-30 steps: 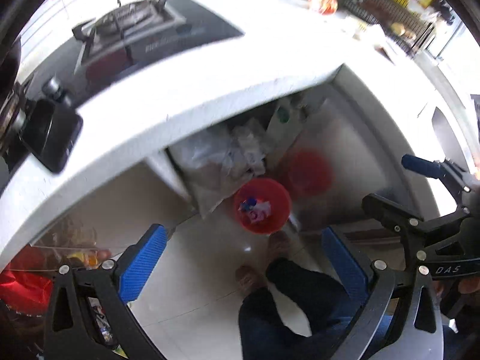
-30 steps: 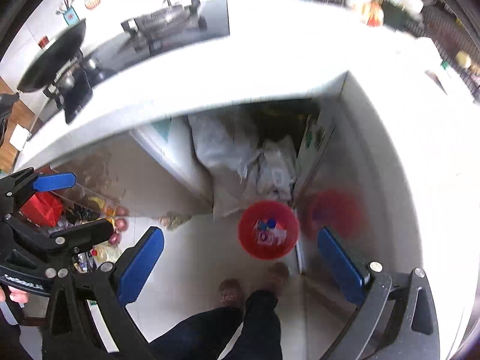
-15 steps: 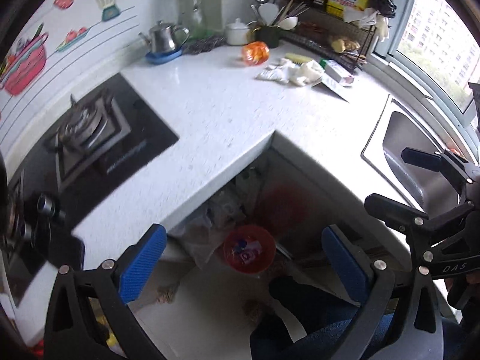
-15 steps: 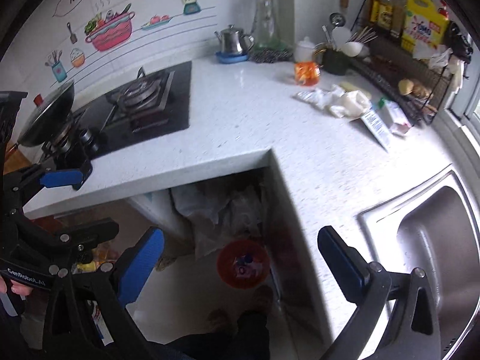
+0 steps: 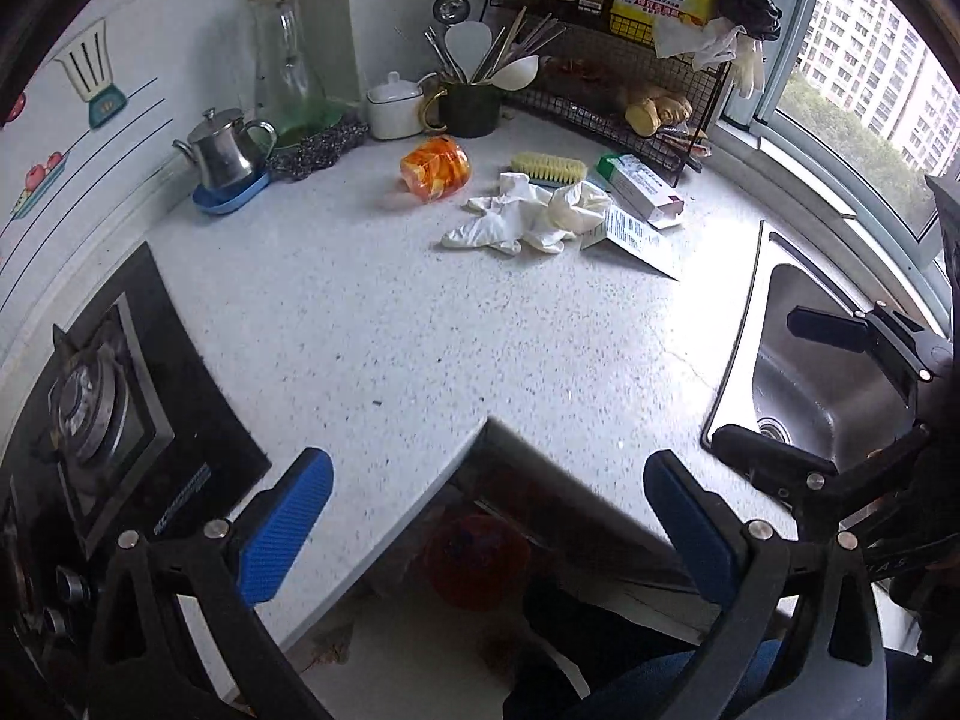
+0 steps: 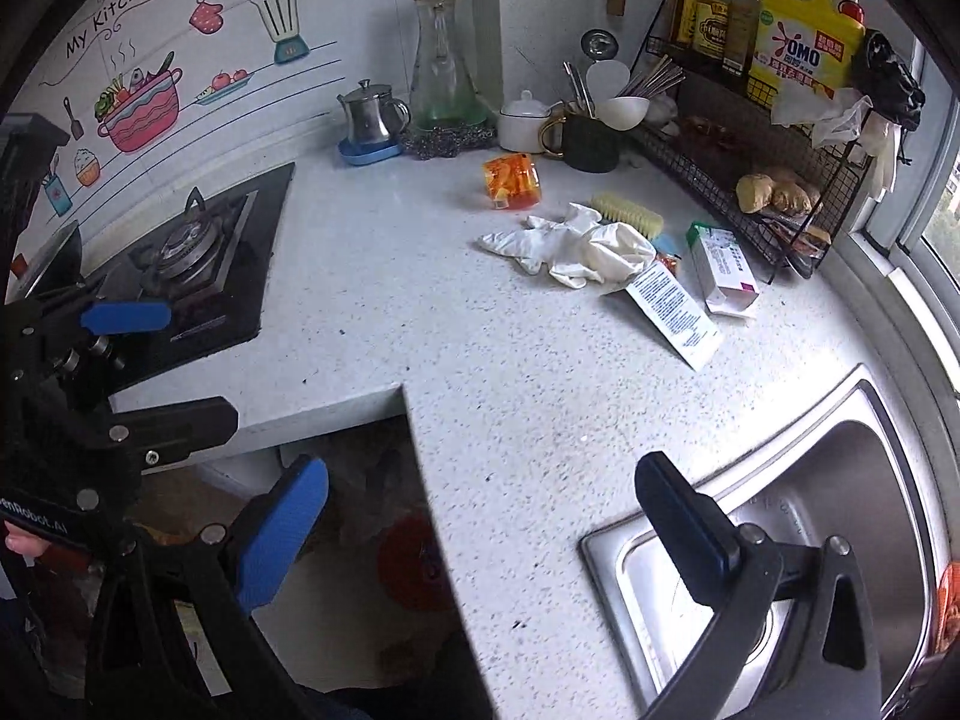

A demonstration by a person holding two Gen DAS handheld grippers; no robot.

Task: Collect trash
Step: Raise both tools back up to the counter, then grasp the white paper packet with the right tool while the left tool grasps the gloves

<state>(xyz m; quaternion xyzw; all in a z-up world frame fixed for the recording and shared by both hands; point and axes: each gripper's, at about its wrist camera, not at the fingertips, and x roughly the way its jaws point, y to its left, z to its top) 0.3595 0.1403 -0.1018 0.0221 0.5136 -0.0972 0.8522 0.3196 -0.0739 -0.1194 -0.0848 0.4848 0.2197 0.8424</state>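
Trash lies at the far side of the white speckled counter (image 5: 384,324): an orange plastic wrapper (image 5: 435,169) (image 6: 512,181), crumpled white gloves (image 5: 528,216) (image 6: 576,243), a flat printed packet (image 5: 639,238) (image 6: 672,312) and a white carton (image 5: 645,189) (image 6: 723,270). A red bin (image 5: 474,558) (image 6: 414,564) with trash in it stands on the floor below the counter's inner corner. My left gripper (image 5: 486,522) is open and empty, above the counter edge. My right gripper (image 6: 480,516) is open and empty too, between the corner and the sink (image 6: 780,510).
A black gas hob (image 6: 192,264) is on the left and a steel sink (image 5: 828,372) on the right. Kettle (image 5: 225,153), glass jug (image 6: 444,72), white pot, utensil cup and a scrub brush (image 5: 549,168) line the back. A wire rack (image 6: 750,180) holds bottles and ginger.
Both grippers have swung up from pointing at the floor and the red bin to facing the countertop. The trash at the back has come into view. Both stay open and empty.
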